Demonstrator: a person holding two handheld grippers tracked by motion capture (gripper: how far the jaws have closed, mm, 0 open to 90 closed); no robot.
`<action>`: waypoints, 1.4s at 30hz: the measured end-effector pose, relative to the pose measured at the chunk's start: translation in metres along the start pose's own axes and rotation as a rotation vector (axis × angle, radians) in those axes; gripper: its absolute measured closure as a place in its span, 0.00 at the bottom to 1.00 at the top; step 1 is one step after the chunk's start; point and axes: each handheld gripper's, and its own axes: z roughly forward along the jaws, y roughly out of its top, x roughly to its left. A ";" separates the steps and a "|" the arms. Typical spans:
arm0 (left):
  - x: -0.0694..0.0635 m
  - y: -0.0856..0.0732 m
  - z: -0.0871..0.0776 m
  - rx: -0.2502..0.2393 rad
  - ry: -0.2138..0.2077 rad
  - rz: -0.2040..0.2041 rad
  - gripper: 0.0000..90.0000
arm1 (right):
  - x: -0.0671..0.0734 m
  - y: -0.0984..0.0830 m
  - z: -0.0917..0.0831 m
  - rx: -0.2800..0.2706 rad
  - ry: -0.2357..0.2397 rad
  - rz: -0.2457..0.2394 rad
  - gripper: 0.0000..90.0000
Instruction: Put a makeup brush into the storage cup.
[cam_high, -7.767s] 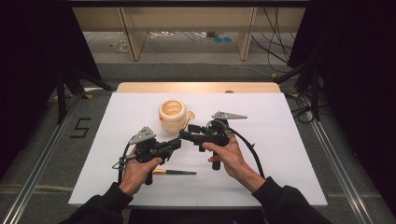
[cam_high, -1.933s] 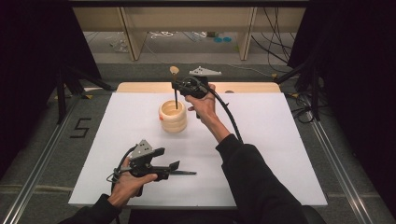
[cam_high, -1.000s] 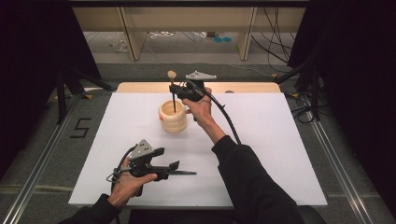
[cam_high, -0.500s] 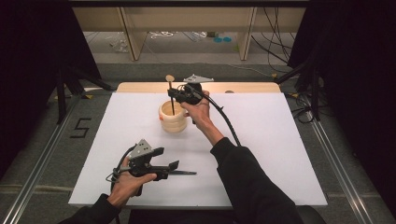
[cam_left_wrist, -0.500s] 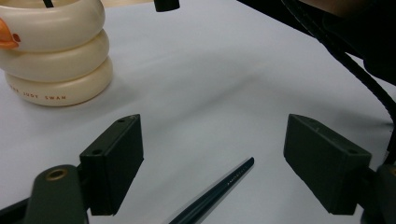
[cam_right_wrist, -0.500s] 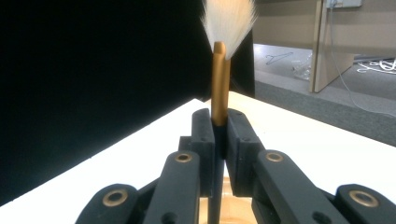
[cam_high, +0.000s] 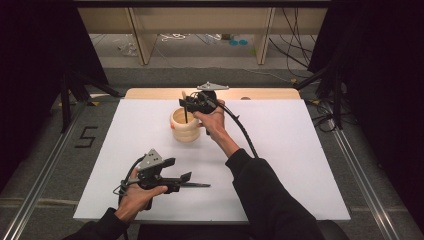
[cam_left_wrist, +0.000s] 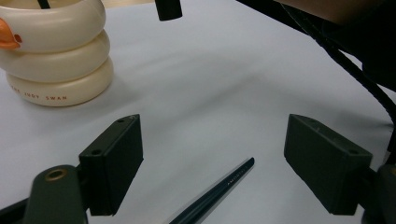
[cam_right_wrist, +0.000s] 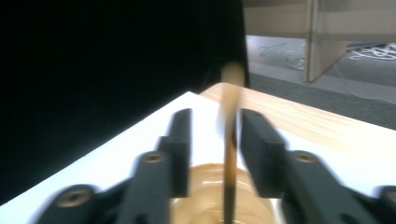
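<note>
Brush (cam_high: 184, 106) in the cup (cam_high: 185, 131) seems light and thin; our right gripper (cam_high: 192, 105) has just opened its jaws around it, and we would hold its stem. Left gripper (cam_high: 175, 181) jaws stand open over the pen (cam_left_wrist: 212, 198).

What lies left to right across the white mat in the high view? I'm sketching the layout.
Left gripper → dark pen lying on the mat by its jaws; farther back, cream ringed holder → right gripper, jaws just opened around an upright brush.
</note>
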 end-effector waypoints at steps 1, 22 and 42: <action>0.000 0.000 0.000 -0.001 0.000 -0.002 0.22 | -0.001 0.000 0.000 -0.011 -0.009 0.004 0.60; 0.010 0.003 -0.005 -0.009 0.024 -0.015 0.21 | 0.006 0.009 -0.065 -0.045 -0.016 -0.045 0.28; 0.016 0.002 -0.007 0.009 0.014 -0.005 0.20 | 0.006 -0.013 -0.123 -0.030 -0.012 -0.085 0.27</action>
